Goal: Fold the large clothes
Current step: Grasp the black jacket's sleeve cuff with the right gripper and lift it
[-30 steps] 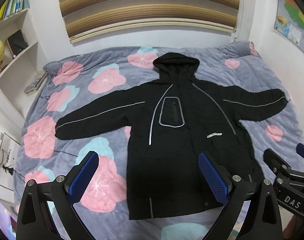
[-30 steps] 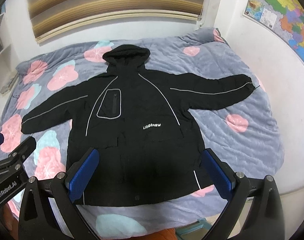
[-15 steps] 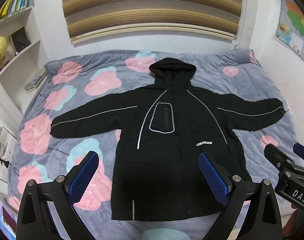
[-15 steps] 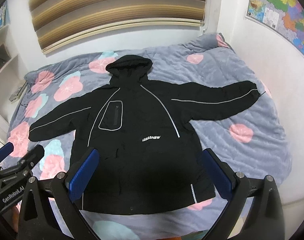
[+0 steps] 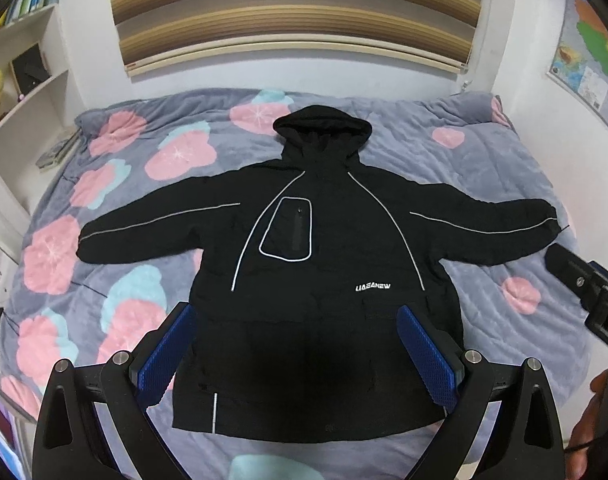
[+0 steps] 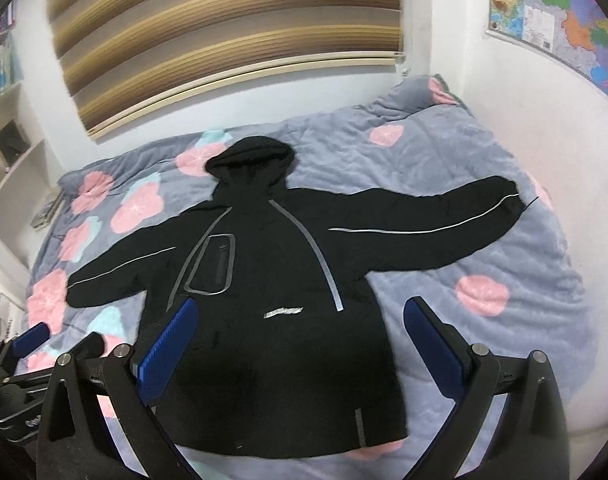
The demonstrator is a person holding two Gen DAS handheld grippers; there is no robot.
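A black hooded jacket (image 5: 324,280) (image 6: 272,320) with grey reflective stripes lies flat and face up on the bed, both sleeves spread wide and the hood at the far end. My left gripper (image 5: 300,328) hangs open above the jacket's lower hem, touching nothing. My right gripper (image 6: 304,328) is also open, held above the jacket's lower right side. The right gripper's body (image 5: 588,292) shows at the right edge of the left wrist view, and the left gripper's blue finger (image 6: 30,336) shows at the left edge of the right wrist view.
The bed carries a grey quilt (image 5: 484,184) (image 6: 444,160) with pink and teal flowers. White shelves (image 5: 28,92) stand to the left, a striped blind (image 5: 296,12) hangs on the far wall, and a map (image 6: 556,20) hangs on the right wall close to the bed.
Both grippers have drifted back and to the right, so the jacket sits farther left in both views. The right wrist view is now tilted and blurred. Both stay open.
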